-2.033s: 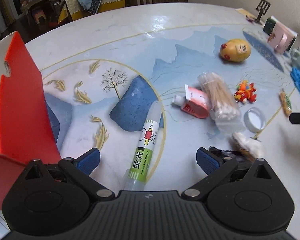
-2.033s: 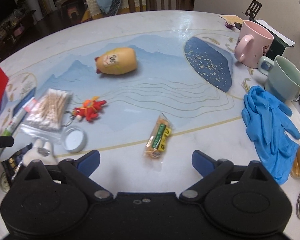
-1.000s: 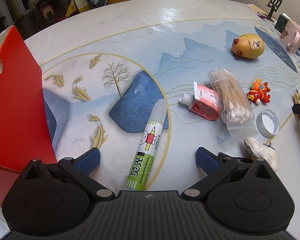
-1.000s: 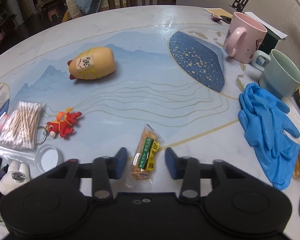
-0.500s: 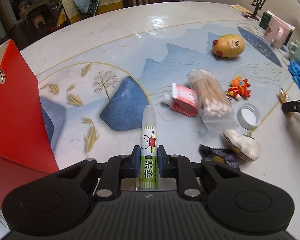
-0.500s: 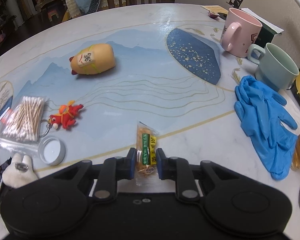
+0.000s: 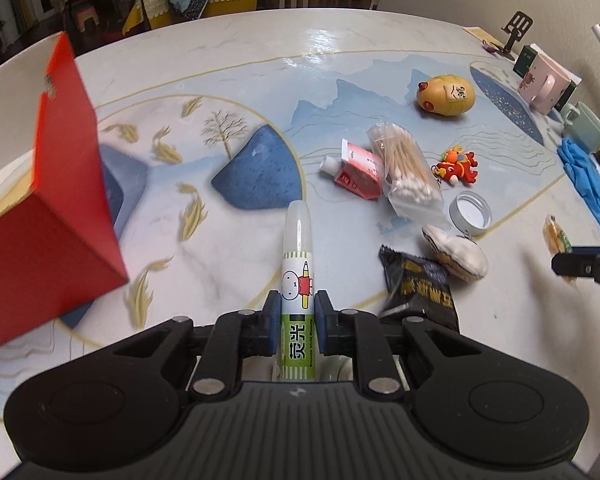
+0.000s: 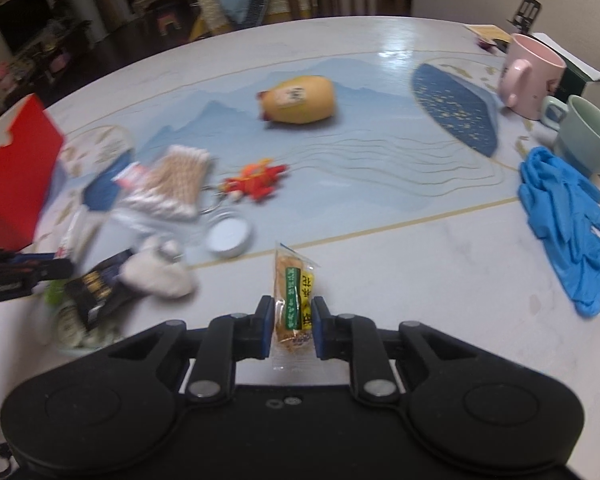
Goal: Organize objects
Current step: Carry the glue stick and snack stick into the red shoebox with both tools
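Both claws newly clamped: left claw (image 7: 298, 322) on glue stick (image 7: 298, 280), right claw (image 8: 291, 326) on snack packet (image 8: 294, 300).

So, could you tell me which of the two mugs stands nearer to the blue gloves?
The pale green mug. It stands right behind the blue gloves, while the pink mug stands farther back, beyond the green one.

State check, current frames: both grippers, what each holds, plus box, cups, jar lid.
left gripper: shut on glue stick
glue stick: gripped near its base, cap on
right gripper: shut on snack packet
snack packet: gripped, sealed
red box: standing on the table, top hidden
pink mug: upright
green mug: upright
jar lid: loose, hollow side up
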`<state>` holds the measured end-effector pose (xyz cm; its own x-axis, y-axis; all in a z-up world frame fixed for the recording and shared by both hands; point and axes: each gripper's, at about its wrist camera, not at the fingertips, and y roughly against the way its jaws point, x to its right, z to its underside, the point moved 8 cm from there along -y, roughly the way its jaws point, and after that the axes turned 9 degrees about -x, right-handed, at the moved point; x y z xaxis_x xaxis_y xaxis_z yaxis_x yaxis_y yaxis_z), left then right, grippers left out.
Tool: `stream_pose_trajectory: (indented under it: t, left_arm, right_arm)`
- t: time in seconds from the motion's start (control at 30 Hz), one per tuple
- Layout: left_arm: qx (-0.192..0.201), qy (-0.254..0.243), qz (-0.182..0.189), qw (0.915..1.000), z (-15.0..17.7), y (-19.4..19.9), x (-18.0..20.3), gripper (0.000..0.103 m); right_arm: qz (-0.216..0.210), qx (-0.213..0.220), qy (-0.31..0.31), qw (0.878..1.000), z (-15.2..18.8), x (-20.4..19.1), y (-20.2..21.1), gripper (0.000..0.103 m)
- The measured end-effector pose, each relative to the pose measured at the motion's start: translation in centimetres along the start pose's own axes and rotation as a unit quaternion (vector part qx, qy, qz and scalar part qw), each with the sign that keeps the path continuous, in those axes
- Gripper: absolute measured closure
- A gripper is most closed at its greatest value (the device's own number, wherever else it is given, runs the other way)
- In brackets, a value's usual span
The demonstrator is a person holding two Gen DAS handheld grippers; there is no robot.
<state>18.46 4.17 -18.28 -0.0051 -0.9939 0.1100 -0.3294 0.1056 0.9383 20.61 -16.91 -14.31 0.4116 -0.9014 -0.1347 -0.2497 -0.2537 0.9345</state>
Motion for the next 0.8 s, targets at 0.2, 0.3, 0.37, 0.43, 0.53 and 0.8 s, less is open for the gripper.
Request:
stream_pose_trajectory:
  t: [0.2, 0.3, 0.37, 0.43, 0.53, 0.8]
  left_arm:
    - [0.009, 0.015, 0.015, 0.9997, 1.3, 1.9, -0.8, 0.087]
    - [0.015, 0.027, 0.022, 0.9993, 1.9, 2.8, -1.5, 0.087]
    - [0.018, 0.036, 0.028, 0.9988, 2.2, 3.3, -2.1, 0.087]
    - [0.022, 0.042, 0.029, 0.9985, 2.5, 3.8, -2.7, 0.087]
    - [0.031, 0.044, 0.029, 0.9981, 2.9, 4.6, -3.5, 0.087]
    - [0.057, 0.044, 0.044, 0.9964, 4.1, 7.2, -5.2, 0.087]
  right_arm:
    - [-0.027, 0.001, 0.029, 0.999, 0.6, -3.5, 1.5, 0.084]
    - [-0.038, 0.003, 0.044, 0.998, 0.6, -5.2, 2.0, 0.084]
    - [-0.042, 0.004, 0.056, 0.998, 0.4, -6.3, 2.3, 0.084]
    - [-0.047, 0.004, 0.067, 0.997, 0.3, -7.5, 2.5, 0.084]
    - [-0.050, 0.003, 0.085, 0.995, 0.2, -9.1, 2.6, 0.084]
    - [-0.059, 0.010, 0.125, 0.990, -0.2, -13.4, 3.5, 0.084]
